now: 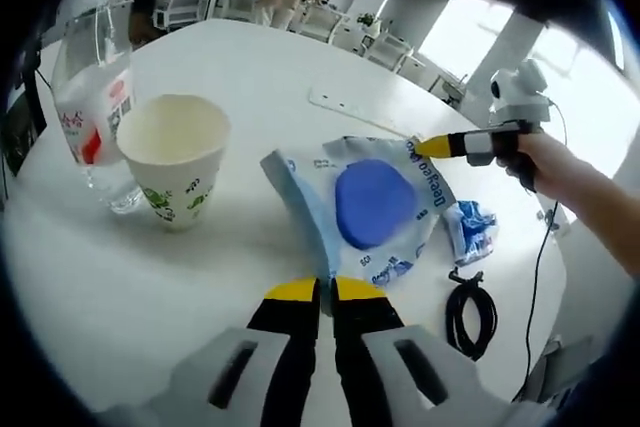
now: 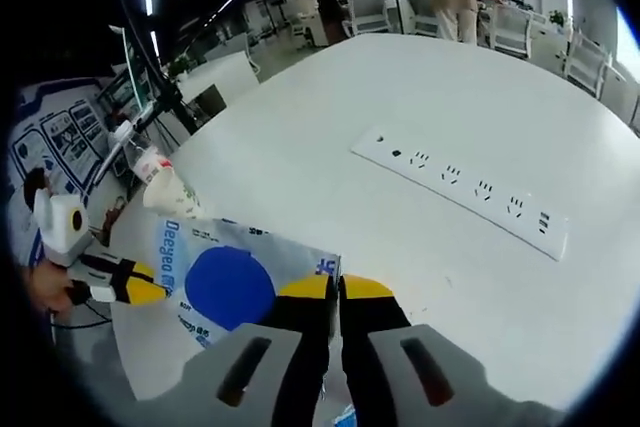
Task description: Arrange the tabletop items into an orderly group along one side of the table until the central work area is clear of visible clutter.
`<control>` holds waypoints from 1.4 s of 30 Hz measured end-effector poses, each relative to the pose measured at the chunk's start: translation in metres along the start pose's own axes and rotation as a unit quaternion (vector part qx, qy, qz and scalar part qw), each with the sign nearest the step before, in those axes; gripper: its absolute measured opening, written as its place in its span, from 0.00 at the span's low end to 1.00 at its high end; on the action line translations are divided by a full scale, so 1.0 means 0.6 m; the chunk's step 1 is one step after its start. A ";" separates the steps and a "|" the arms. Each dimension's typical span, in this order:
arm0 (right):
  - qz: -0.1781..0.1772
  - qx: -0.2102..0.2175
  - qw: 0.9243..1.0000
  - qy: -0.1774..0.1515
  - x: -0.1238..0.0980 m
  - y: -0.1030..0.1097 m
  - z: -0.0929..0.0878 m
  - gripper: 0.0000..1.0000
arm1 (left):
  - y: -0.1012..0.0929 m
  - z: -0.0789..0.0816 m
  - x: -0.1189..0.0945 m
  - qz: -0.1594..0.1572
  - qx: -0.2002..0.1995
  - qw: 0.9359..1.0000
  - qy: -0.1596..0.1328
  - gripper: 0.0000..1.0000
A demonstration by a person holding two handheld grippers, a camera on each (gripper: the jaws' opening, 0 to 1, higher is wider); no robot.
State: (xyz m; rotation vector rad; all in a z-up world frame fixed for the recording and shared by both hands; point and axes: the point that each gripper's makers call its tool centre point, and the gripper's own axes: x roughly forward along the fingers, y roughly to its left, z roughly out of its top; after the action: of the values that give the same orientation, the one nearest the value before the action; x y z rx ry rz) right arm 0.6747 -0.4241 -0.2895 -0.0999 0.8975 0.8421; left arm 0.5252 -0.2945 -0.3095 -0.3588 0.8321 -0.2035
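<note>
In the left gripper view, a flat light-blue plastic pack with a round dark-blue patch (image 1: 375, 205) lies at the centre of the white round bench (image 1: 270, 77), its long axis running from lower left to upper right of the frame. The left gripper (image 1: 325, 290) rises from the bottom edge, jaws pressed together on the pack's near edge. At right, a hand (image 1: 548, 162) reaches in from the frame's right side, holding the right gripper (image 1: 424, 147), whose yellow tips pinch the pack's far corner.

In the right gripper view, the right gripper (image 2: 334, 288) is closed on the pack's corner (image 2: 230, 282), at lower centre; the left gripper (image 2: 150, 290) meets its opposite edge at lower left.

A white paper cup with green print (image 1: 176, 154) and a clear plastic bottle (image 1: 92, 97) stand at upper left; a small blue-and-white wrapper (image 1: 470, 227) and a coiled black cable (image 1: 470, 315) lie at lower right.
</note>
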 end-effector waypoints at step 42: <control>-0.008 0.044 0.999 -0.019 -0.066 0.036 -0.039 0.00 | 0.026 0.048 -0.017 -0.025 0.026 0.999 -0.017 0.01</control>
State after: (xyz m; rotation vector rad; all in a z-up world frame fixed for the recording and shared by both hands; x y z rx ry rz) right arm 0.6315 -0.4430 -0.2704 -0.0151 0.8962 0.7862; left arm 0.5406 -0.2702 -0.2910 -0.3336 0.7839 -0.2634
